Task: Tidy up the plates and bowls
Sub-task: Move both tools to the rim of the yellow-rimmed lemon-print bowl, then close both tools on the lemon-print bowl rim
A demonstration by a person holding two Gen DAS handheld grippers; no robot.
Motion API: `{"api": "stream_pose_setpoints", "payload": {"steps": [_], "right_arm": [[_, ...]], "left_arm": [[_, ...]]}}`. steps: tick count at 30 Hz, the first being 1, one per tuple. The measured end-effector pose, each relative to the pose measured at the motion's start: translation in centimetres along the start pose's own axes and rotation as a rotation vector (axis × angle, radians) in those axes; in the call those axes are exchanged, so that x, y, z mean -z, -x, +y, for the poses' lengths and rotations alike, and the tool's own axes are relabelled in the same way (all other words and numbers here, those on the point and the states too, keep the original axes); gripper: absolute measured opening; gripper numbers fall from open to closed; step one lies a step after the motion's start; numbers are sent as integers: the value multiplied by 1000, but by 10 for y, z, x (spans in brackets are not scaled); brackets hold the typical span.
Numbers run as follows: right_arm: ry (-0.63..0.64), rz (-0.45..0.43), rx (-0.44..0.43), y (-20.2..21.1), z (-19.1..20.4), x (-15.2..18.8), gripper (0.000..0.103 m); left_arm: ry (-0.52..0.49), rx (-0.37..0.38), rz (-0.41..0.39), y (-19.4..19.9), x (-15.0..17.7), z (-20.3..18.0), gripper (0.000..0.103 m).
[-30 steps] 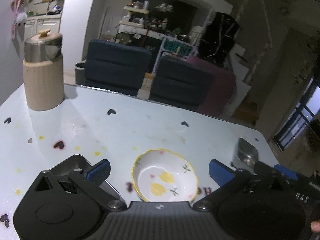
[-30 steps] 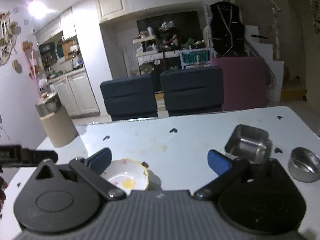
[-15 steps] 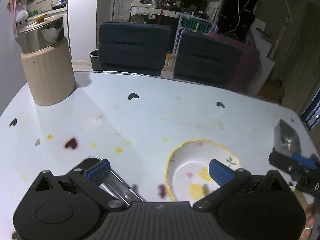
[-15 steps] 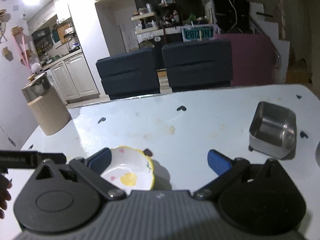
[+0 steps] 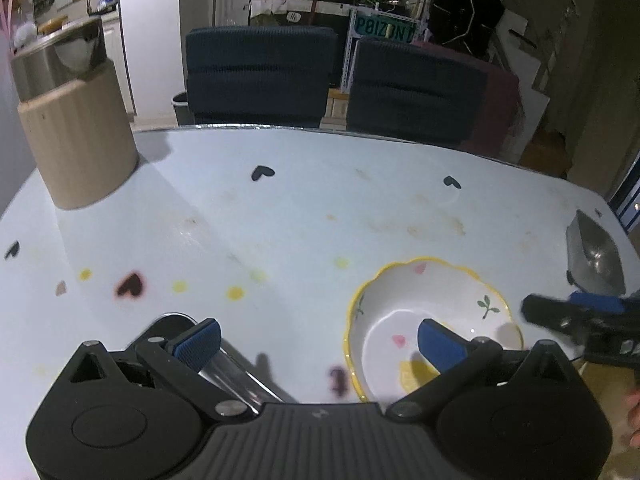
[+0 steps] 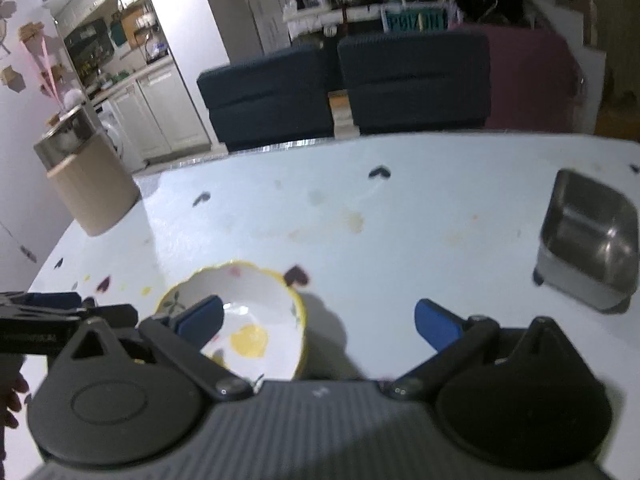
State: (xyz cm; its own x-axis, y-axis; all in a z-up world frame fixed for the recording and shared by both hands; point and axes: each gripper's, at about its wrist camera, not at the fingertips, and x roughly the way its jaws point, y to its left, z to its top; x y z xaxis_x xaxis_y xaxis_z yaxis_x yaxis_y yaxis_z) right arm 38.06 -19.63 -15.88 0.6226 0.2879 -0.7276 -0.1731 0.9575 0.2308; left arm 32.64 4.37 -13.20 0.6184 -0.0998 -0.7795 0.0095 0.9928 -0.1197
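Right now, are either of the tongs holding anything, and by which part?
Nothing is held. The left tongs and right tongs are both open, hovering by the yellow-rimmed bowl.

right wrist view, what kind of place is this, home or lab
Most likely a home, an open dining and living area: kitchen cabinets behind on the left, dark blue armchairs past the white table, and a flowered bowl set out on it.

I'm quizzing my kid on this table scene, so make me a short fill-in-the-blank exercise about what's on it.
1. The flowered bowl has a ____ scalloped rim.
2. The square metal container sits to the bowl's ____.
3. Both the left gripper and right gripper have their jaws ____.
4. The beige canister has a ____ lid.

Answers: yellow; right; open; metal
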Motion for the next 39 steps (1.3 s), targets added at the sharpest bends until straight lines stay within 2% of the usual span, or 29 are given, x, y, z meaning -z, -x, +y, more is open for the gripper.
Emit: {"api": "stream_pose_setpoints", "payload": {"steps": [2,4,9,14,16,21,26,30,39], "right_arm": [[-3,37,-13,-6,2,-2,91],[-13,79,-44,-11,3,-2,75],[2,161,-73,-20,7,0,51],[70,186,-24,-26,16,7,26],[81,186,1,-27,16,7,11],[78,170,2,-28,13,8,8],[30,140,12,-25,2,1,5],[47,133,20,-23,1,1,5],[69,144,31,-31,10,6,8]], "left_arm": [[11,30,-4,-1,-1,1,99],[14,48,-2,-1,-2,0,88],[14,62,46,-11,-2,-4,59],[-24,41,77,-18,0,-10,37],[-27,40,87,-20,0,-11,29],[-28,44,100,-23,1,-9,20],[-27,78,92,-23,2,-10,20],[-26,121,94,-24,2,-14,20],[-14,113,131,-40,5,-8,16]]}}
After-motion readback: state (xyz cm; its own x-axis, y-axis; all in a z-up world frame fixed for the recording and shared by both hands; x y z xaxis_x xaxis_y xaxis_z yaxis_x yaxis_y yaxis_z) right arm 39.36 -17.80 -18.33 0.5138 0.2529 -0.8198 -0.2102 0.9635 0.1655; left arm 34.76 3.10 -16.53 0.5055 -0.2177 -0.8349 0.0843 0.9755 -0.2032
